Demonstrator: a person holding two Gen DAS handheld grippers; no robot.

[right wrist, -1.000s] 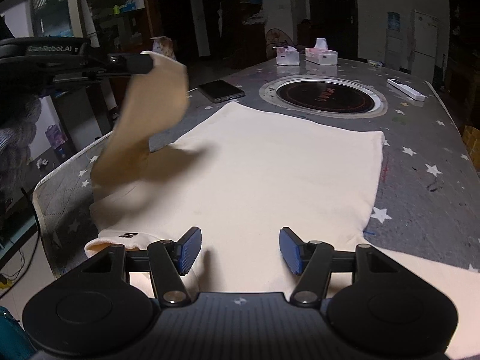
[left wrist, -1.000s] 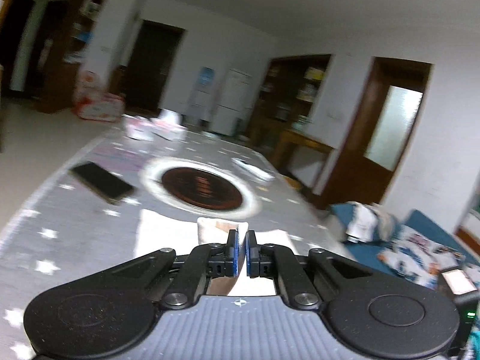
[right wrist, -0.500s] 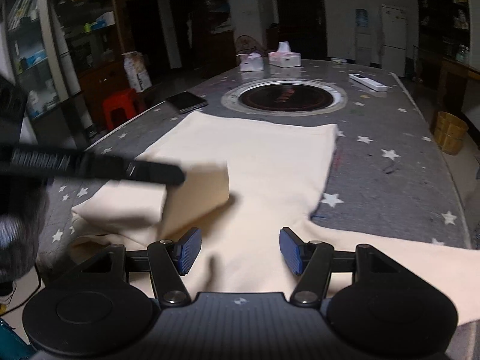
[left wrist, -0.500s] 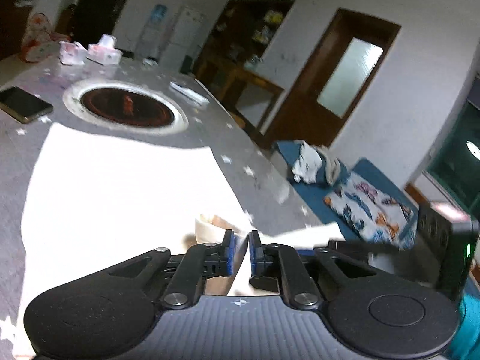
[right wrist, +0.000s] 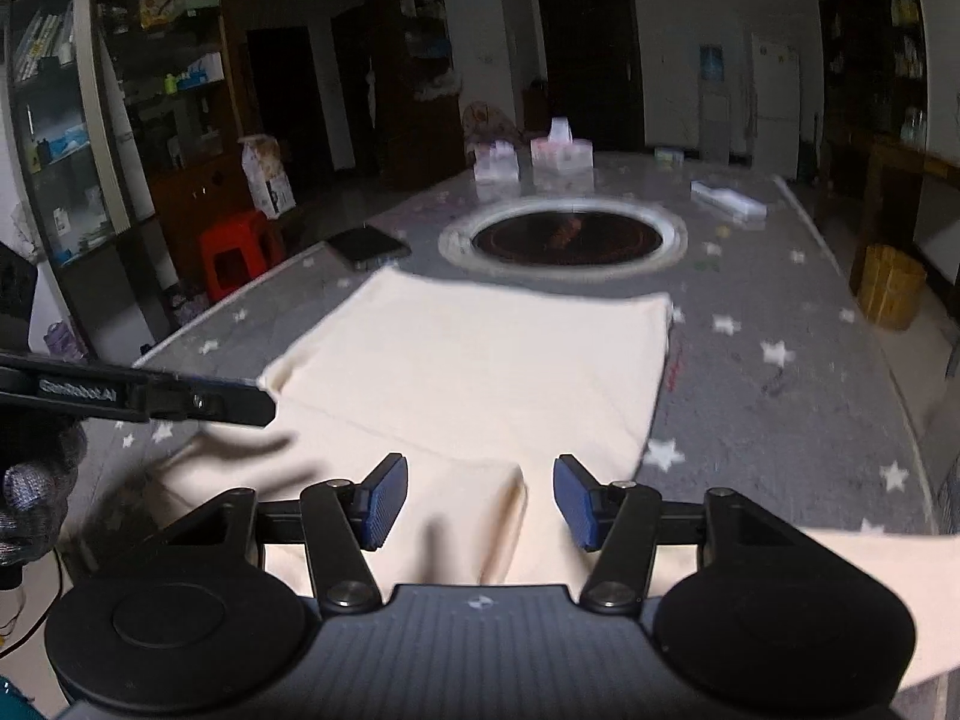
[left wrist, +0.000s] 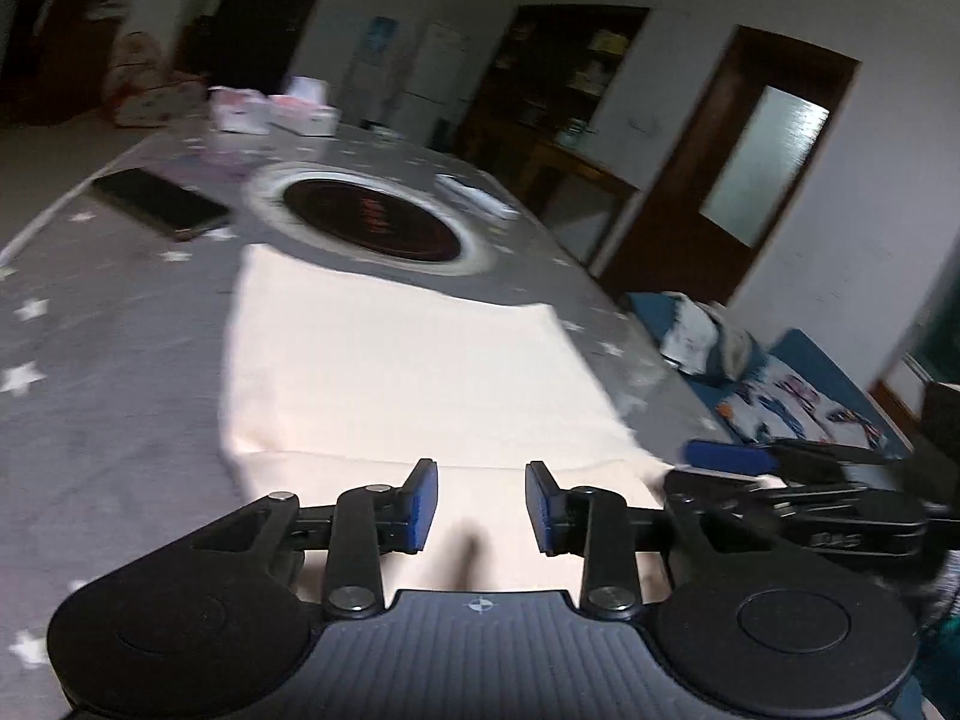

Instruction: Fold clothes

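A cream long-sleeved top [right wrist: 498,360] lies flat on the grey star-patterned table [right wrist: 780,396]. One sleeve [right wrist: 444,498] is folded across its near part; the other sleeve [right wrist: 870,576] stretches off to the right. My left gripper [left wrist: 480,507] hovers low over the cream top [left wrist: 408,372], its jaws opening with nothing held between them. It enters the right wrist view from the left [right wrist: 258,402]. My right gripper [right wrist: 480,501] stands over the folded sleeve's end, its jaws closing a little, the pads apart from the cloth. The right gripper [left wrist: 702,471] also shows in the left wrist view.
Beyond the top are a round black hob [right wrist: 570,234] set into the table, a dark phone [right wrist: 366,246], two tissue boxes [right wrist: 561,153] and a white remote [right wrist: 726,201]. A red stool [right wrist: 240,246] stands off the left edge, a wooden bucket [right wrist: 888,288] off the right.
The left gripper carried the sleeve over the top's body, sank down, opened and let it go. The sleeve now lies folded on the top. The right gripper's jaws narrowed slightly.
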